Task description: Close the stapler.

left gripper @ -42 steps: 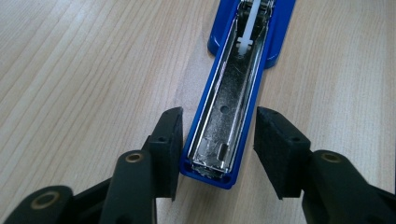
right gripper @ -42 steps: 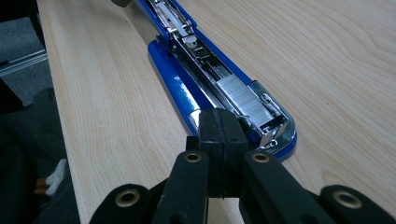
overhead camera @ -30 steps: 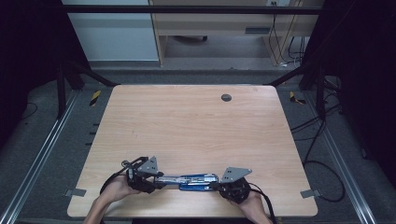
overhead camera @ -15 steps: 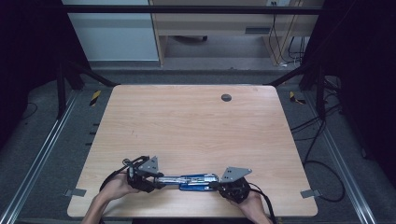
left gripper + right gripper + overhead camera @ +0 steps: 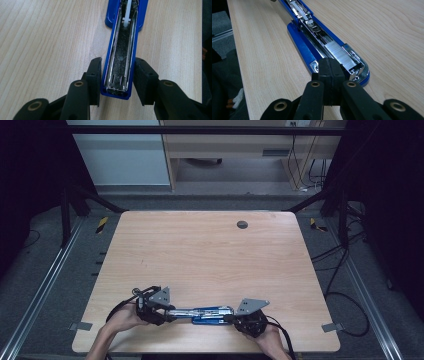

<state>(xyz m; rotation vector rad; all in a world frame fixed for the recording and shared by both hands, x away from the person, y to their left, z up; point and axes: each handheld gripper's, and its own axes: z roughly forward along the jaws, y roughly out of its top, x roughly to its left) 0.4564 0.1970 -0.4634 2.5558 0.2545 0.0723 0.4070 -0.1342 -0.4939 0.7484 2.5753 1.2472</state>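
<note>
Stapler opened flat at the tabletop's (image 5: 210,250) 6 o'clock edge; nothing has moved.

Left gripper (image 5: 117,77) fingers clasp the blue stapler (image 5: 207,312) (lid end); right gripper (image 5: 330,72) fingers pressed together, empty; staples (image 5: 340,56) fill its magazine.

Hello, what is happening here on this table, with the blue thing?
A person works on a blue stapler lying opened out flat near the table's front edge. The left gripper has its jaws around the cover's end, close to both sides. The right gripper, jaws together, rests at the base's front, where a strip of staples sits in the magazine.
</note>
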